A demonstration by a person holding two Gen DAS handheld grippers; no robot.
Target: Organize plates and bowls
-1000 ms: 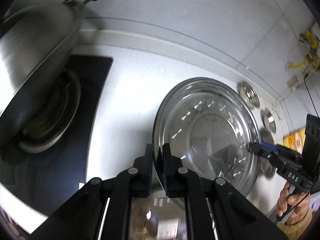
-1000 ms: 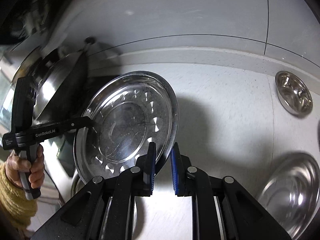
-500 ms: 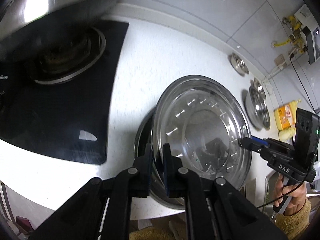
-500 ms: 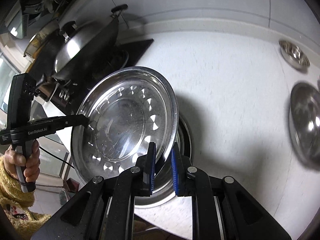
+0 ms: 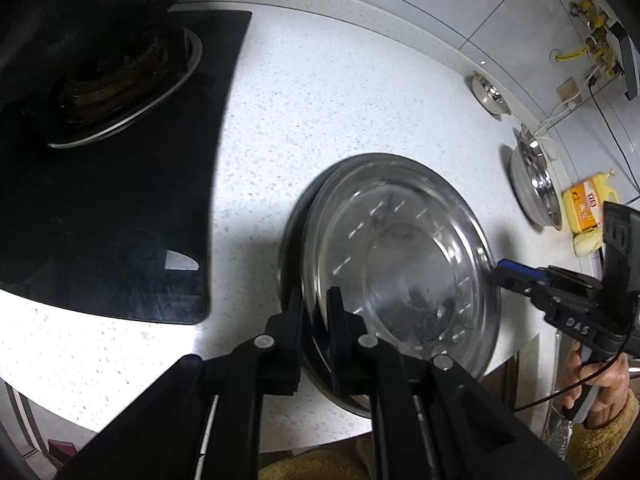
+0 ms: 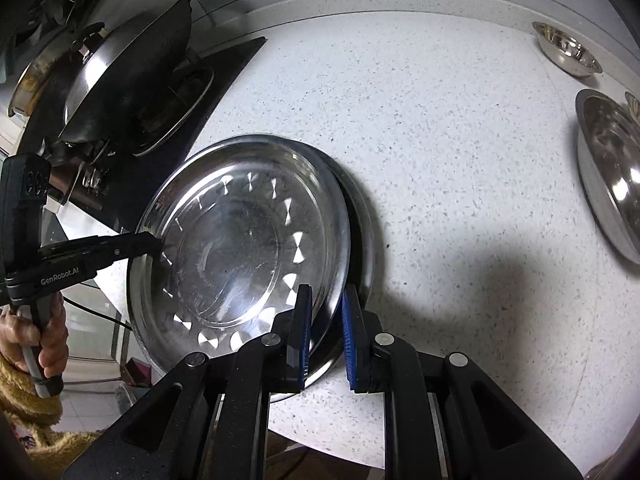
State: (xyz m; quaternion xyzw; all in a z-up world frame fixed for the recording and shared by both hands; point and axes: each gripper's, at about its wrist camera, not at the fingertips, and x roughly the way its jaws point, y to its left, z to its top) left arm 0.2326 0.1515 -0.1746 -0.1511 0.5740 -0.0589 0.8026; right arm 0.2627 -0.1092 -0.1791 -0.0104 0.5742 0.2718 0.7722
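Both tongs grip one steel plate by opposite rims: the left tongs (image 5: 318,312) are clenched on one edge, the right tongs (image 6: 326,322) on the other. The plate (image 6: 240,248) sits tilted over a second plate (image 6: 360,232) near the front edge of the white surface (image 6: 440,140); whether the two touch is hard to tell. Bowls (image 6: 568,48) lie toward the back right corner. A wok (image 6: 120,76) stands on the stove (image 5: 120,208) at left.
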